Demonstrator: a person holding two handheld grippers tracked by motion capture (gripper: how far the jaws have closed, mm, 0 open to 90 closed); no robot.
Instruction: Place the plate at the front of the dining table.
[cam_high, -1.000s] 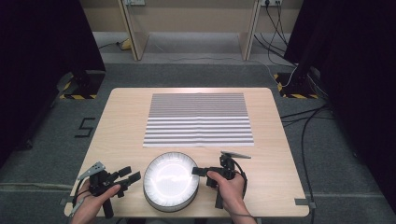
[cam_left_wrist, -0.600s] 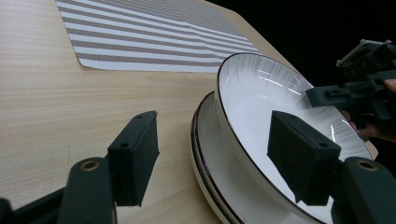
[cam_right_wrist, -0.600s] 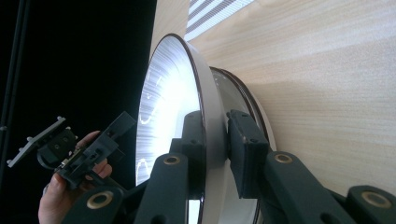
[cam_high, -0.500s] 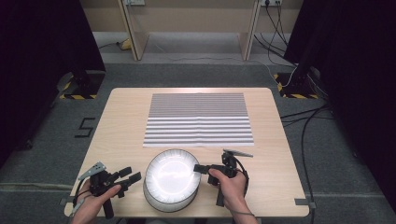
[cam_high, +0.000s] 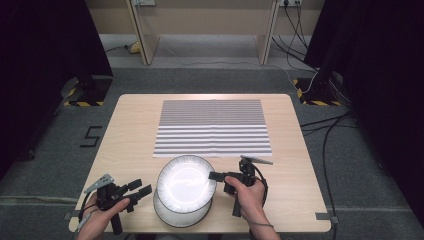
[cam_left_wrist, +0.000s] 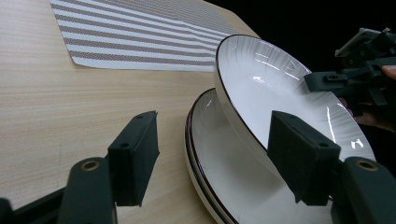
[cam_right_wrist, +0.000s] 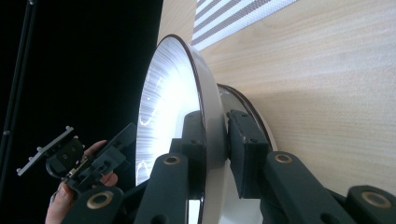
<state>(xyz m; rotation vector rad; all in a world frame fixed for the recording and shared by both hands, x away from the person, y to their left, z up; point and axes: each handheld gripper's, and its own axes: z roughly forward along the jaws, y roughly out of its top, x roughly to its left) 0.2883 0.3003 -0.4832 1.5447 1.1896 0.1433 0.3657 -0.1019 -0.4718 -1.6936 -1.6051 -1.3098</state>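
Observation:
A short stack of white plates (cam_high: 176, 218) with dark rims sits near the table's front edge. The top plate (cam_high: 186, 181) is raised and tilted above the others. My right gripper (cam_high: 212, 176) is shut on its right rim, and in the right gripper view the jaws pinch that top plate (cam_right_wrist: 168, 107) from both sides above the lower plates (cam_right_wrist: 239, 100). My left gripper (cam_high: 142, 189) rests just left of the stack, open with nothing held. In the left gripper view the tilted top plate (cam_left_wrist: 275, 93) and the lower plates (cam_left_wrist: 210, 154) lie beyond the open left gripper (cam_left_wrist: 217, 158).
A grey-and-white striped placemat (cam_high: 212, 127) lies across the middle and far part of the wooden table (cam_high: 130, 130). Cables run over the floor to the right. Dark curtains stand on both sides.
My right gripper has lifted the top plate a little off the stack and drawn it slightly toward the far side. The left gripper has stayed in place.

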